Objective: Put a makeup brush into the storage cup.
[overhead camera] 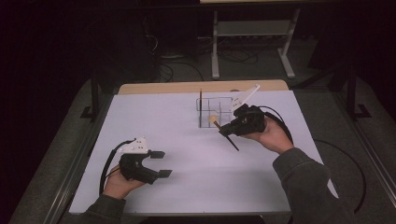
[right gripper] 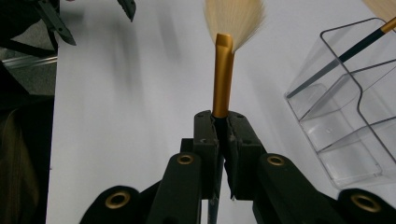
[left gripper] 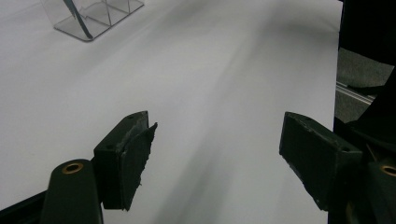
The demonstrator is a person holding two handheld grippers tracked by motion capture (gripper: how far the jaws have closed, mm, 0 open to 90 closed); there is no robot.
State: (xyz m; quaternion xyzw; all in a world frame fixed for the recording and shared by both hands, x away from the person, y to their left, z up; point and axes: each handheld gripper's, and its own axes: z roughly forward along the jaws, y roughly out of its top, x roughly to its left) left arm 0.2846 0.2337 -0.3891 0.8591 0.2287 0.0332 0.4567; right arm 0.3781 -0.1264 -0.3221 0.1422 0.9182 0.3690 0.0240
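My right gripper [overhead camera: 225, 129] is shut on a makeup brush [overhead camera: 215, 120] with a gold ferrule [right gripper: 222, 74], pale fanned bristles [right gripper: 234, 19] and a thin black handle that sticks out behind the jaws. It hovers just in front of a clear acrylic organizer [overhead camera: 216, 112], which holds a second dark-handled brush [overhead camera: 201, 100] standing in its left corner. In the right gripper view the jaws [right gripper: 222, 122] clamp the ferrule's base, with the organizer [right gripper: 348, 116] to the right. My left gripper [overhead camera: 161, 164] rests open near the table's front left, with nothing between its fingers [left gripper: 126, 158].
A white sheet [overhead camera: 187, 144] covers the table, with a wooden strip [overhead camera: 201, 87] along the far edge. Beyond it stand a metal frame [overhead camera: 215, 51] and cables on a dark floor. The table's right edge [left gripper: 337, 88] lies close to my left gripper.
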